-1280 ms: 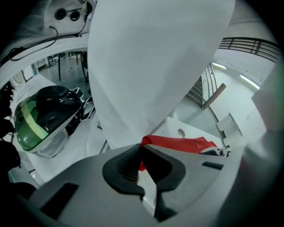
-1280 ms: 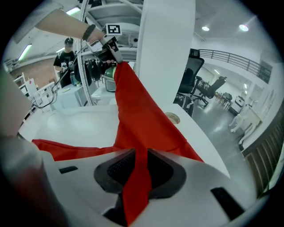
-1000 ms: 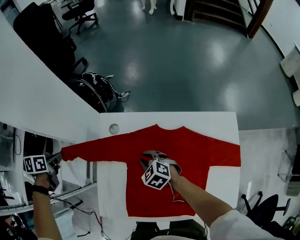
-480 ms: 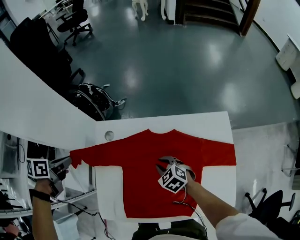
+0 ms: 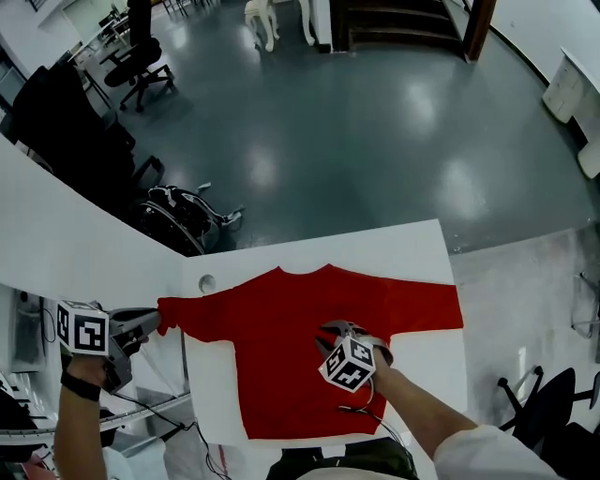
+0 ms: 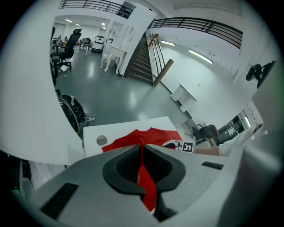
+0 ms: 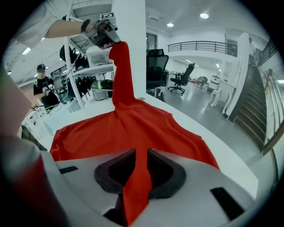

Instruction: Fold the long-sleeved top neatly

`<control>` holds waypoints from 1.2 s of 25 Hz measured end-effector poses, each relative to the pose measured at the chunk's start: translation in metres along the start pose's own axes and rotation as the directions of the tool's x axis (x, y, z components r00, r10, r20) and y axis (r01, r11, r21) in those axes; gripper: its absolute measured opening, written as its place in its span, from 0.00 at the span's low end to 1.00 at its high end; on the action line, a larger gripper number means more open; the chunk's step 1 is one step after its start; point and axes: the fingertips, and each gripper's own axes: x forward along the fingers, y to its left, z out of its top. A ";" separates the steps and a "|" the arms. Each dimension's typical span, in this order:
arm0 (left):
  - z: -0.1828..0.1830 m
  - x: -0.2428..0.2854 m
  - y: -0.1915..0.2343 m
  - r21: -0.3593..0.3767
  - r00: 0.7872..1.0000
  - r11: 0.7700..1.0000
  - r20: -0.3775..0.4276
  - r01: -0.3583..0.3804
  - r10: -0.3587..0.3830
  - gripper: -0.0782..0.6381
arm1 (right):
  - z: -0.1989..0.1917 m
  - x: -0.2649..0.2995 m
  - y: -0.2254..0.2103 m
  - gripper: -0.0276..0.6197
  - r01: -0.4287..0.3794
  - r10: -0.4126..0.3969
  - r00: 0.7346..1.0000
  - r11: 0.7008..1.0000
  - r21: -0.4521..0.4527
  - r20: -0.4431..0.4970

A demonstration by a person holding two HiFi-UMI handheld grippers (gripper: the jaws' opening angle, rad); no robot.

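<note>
One dark, glossy floor (image 5: 375, 122) fills the upper half of the head view, with one staircase (image 5: 394, 23) at the top edge and one black office chair (image 5: 139, 58) at the upper left. Below it, in the lower centre of the frame, stands one white tabletop (image 5: 422, 246).

One red long-sleeved top (image 5: 272, 347) covers most of that tabletop, its neckline toward the top of the frame and its body lying flat. It has two sleeves. The one at frame right lies on the tabletop and reaches toward its right edge. The one at frame left is stretched out past the left edge and is off the surface.

There are two grippers. The left gripper (image 5: 159, 325), at the left edge of the frame, has its jaws pressed together on the end of that left sleeve; in the right gripper view the sleeve rises from the tabletop to it as a red column. The right gripper (image 5: 330, 334) sits low over the body of the top, right of centre, its jaws clamped on a raised fold of the red cloth.

Each gripper carries one marker cube, two in all: the left one (image 5: 82, 329) and the right one (image 5: 348, 364).

One small grey round disc (image 5: 207, 282) lies on the tabletop's upper left corner, just beside the left shoulder of the top.
</note>
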 end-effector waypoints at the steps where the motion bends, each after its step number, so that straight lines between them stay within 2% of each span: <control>1: 0.006 0.007 -0.012 0.010 1.000 1.000 -0.007 0.020 -0.020 0.14 | -0.005 -0.003 0.000 0.19 -0.002 0.002 1.000 1.000 0.005 0.000; 7: 0.026 0.060 -0.082 0.056 0.989 0.989 -0.063 0.137 -0.134 0.14 | -0.037 -0.022 -0.010 0.19 0.007 -0.007 1.000 0.999 0.048 -0.001; 11: 0.032 0.097 -0.119 0.065 0.978 0.980 -0.097 0.190 -0.184 0.14 | -0.062 -0.040 -0.027 0.19 0.033 -0.033 0.999 0.996 0.081 -0.001; 21: 0.034 0.166 -0.175 0.085 0.951 0.958 -0.169 0.274 -0.258 0.14 | -0.106 -0.072 -0.049 0.19 0.086 -0.087 0.996 0.984 0.156 -0.005; 30: 0.025 0.244 -0.217 0.042 0.922 0.939 -0.208 0.342 -0.327 0.14 | -0.138 -0.093 -0.056 0.19 0.127 -0.126 0.992 0.969 0.213 -0.022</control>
